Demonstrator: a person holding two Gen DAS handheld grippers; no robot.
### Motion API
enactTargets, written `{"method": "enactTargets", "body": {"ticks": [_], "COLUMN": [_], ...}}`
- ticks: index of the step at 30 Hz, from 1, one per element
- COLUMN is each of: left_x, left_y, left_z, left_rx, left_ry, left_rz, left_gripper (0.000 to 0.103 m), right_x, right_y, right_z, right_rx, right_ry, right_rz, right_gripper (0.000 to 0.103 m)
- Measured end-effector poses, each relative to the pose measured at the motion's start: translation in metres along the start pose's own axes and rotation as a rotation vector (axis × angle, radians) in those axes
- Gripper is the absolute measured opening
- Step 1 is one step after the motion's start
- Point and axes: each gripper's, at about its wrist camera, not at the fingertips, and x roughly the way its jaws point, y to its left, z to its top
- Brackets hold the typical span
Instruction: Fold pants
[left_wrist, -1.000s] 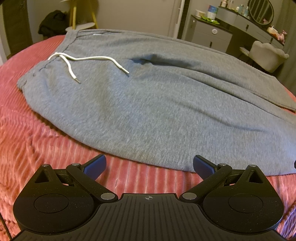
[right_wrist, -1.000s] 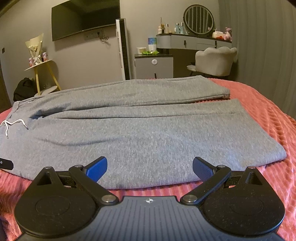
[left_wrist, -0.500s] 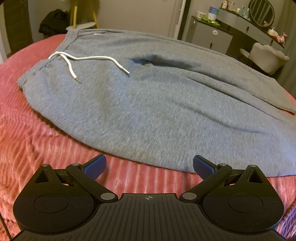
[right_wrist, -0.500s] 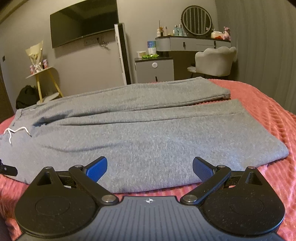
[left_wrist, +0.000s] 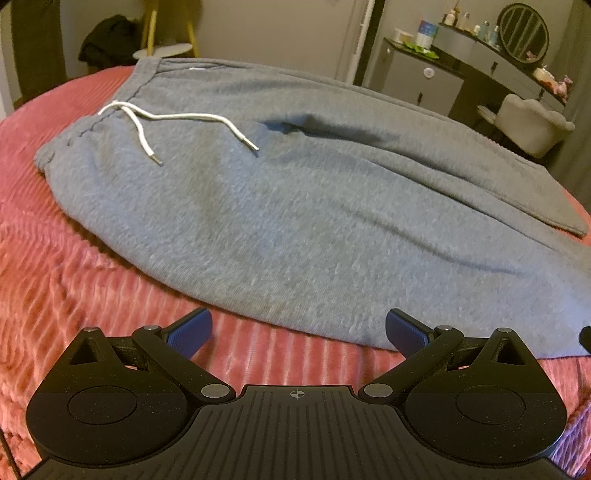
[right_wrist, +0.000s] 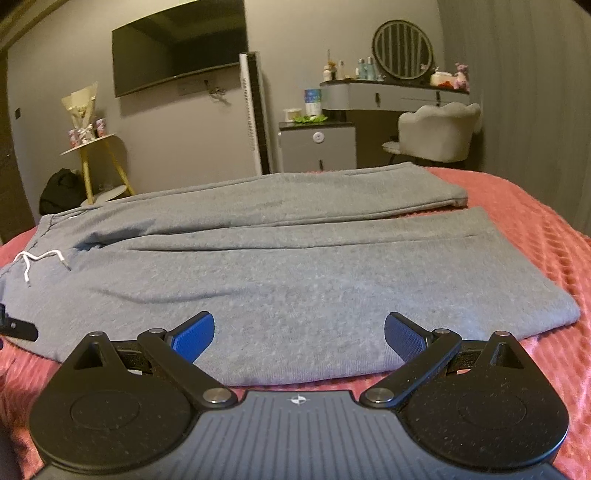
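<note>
Grey sweatpants (left_wrist: 295, 206) lie flat on a pink bedspread (left_wrist: 55, 280), waistband to the left with a white drawstring (left_wrist: 177, 122), both legs stretching right. They also fill the right wrist view (right_wrist: 295, 269), drawstring (right_wrist: 37, 260) at far left. My left gripper (left_wrist: 298, 330) is open and empty, just short of the near edge of the pants. My right gripper (right_wrist: 299, 334) is open and empty, over the near edge of the near leg. The tip of the left gripper (right_wrist: 18, 326) shows at the left of the right wrist view.
The pink bedspread (right_wrist: 535, 236) extends around the pants. Beyond the bed stand a grey dresser (right_wrist: 317, 147), a vanity with a round mirror (right_wrist: 402, 50), a white chair (right_wrist: 436, 133), a yellow side table (right_wrist: 92, 162), a wall TV (right_wrist: 177, 44).
My left gripper has edged slightly back from the pants' near edge. My right gripper has moved forward and tilted up a little, so its fingers now overlap the near leg.
</note>
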Motion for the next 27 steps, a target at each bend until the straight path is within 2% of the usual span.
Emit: {"method": "enactTargets", "body": {"ticks": [3, 6, 9, 11, 16, 18, 21, 23, 26, 27], "left_x": [-0.001, -0.004, -0.006, 0.0, 0.029, 0.046, 0.079, 0.098, 0.115, 0.117], "left_y": [-0.002, -0.004, -0.009, -0.014, -0.022, -0.024, -0.023, -0.021, -0.012, -0.01], "left_z": [0.001, 0.004, 0.016, 0.03, 0.074, 0.087, 0.092, 0.091, 0.089, 0.088], "left_rx": [0.003, -0.009, -0.027, -0.039, -0.12, -0.144, -0.162, -0.16, -0.133, -0.116], "left_ry": [-0.003, -0.032, -0.085, -0.099, -0.148, -0.179, -0.237, -0.234, -0.233, -0.248], "left_rz": [0.004, 0.007, -0.023, -0.029, 0.042, 0.09, 0.208, 0.241, 0.251, 0.25], "left_gripper": [0.103, 0.103, 0.103, 0.103, 0.103, 0.103, 0.103, 0.103, 0.103, 0.103], "right_x": [0.007, 0.017, 0.033, 0.052, 0.106, 0.116, 0.127, 0.134, 0.155, 0.162], "right_y": [-0.003, -0.002, -0.002, -0.005, -0.014, -0.012, -0.016, -0.016, -0.018, -0.024], "right_z": [0.001, 0.005, 0.015, 0.023, 0.025, 0.025, 0.029, 0.037, 0.07, 0.088], "right_rx": [0.029, 0.014, -0.03, -0.034, 0.031, 0.022, 0.063, 0.06, 0.031, 0.068], "right_ry": [0.048, 0.07, 0.096, 0.152, 0.315, 0.313, 0.354, 0.408, 0.548, 0.533], "right_rz": [0.051, 0.022, -0.017, -0.031, -0.055, -0.076, -0.08, -0.08, -0.05, -0.041], "right_gripper": [0.099, 0.099, 0.099, 0.099, 0.099, 0.099, 0.099, 0.099, 0.099, 0.099]}}
